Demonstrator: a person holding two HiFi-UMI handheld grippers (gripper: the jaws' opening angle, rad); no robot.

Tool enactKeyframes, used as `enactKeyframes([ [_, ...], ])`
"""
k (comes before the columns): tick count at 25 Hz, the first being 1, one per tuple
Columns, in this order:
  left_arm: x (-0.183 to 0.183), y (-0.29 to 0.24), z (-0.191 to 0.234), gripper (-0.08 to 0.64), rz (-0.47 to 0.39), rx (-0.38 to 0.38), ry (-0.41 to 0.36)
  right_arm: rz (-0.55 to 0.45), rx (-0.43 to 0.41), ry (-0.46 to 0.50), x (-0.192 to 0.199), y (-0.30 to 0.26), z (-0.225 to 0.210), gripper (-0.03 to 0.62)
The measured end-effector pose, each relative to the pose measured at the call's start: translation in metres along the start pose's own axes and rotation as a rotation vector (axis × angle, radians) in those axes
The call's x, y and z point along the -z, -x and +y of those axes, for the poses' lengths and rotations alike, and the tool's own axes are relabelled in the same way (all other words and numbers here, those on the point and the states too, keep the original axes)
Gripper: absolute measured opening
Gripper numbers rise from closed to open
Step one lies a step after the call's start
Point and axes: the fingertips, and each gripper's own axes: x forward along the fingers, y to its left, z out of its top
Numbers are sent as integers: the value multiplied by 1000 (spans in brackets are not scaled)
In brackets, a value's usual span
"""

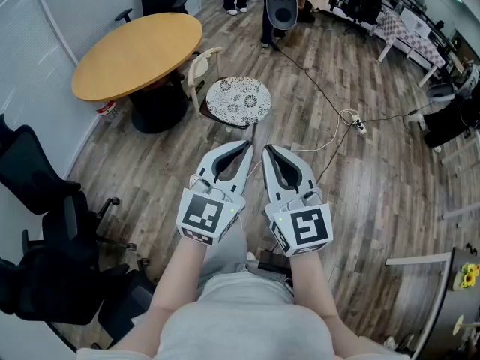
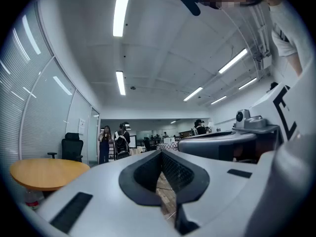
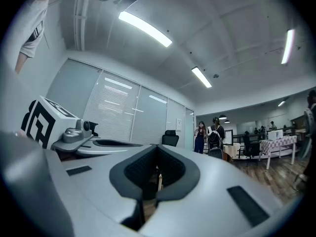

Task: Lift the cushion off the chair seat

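A round white cushion with a dark floral print (image 1: 238, 100) lies on the seat of a cream chair (image 1: 198, 72) beside the round table. Both grippers are held side by side well short of it, pointing level toward the chair. My left gripper (image 1: 249, 144) has its jaws together with nothing between them, and so does my right gripper (image 1: 265, 148). In the left gripper view the left gripper (image 2: 160, 152) shows its tips meeting, with only floor seen through the gap behind them. The right gripper view shows the right gripper (image 3: 158, 148) shut the same way. Neither gripper view shows the cushion.
A round wooden table (image 1: 138, 54) stands left of the chair. Black office chairs (image 1: 45, 223) crowd the near left. A cable and power strip (image 1: 360, 125) run across the wood floor on the right. People (image 2: 113, 141) stand far down the room near desks.
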Motion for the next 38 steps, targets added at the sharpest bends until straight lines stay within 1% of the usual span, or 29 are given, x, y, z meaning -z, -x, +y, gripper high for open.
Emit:
enactKeyframes([
  [3, 0, -5, -4, 5, -33, 16, 13, -1, 4, 2, 1, -2, -7, 26],
  [5, 0, -9, -6, 4, -41, 27, 8, -3, 8, -4, 2, -5, -12, 26],
  [7, 2, -15, -4, 4, -38, 27, 3, -3, 7, -16, 4, -8, -17, 26],
  [10, 5, -29, -2, 5, -33, 37, 24, 1, 2, -29, 8, -13, -26, 26],
  [14, 13, -51, 5, 5, -19, 62, 37, 3, 25, -46, 17, -26, -44, 26],
  [17, 20, -71, 23, 5, -14, 59, 48, 8, 39, -74, 25, -44, -59, 26],
  [21, 27, -103, 47, 5, -3, 38, 57, 20, 34, -72, 35, -71, -81, 26],
  [24, 30, -128, 65, 5, 6, 37, 53, 24, 33, -76, 40, -97, -96, 26],
  [28, 38, -158, 96, 5, 22, 29, 52, 36, 14, -71, 48, -139, -111, 26],
  [31, 44, -177, 118, 5, 14, 18, 57, 52, -1, -68, 58, -167, -119, 27],
  [38, 55, -219, 182, 5, 30, -22, 92, 94, -32, -52, 74, -237, -136, 26],
])
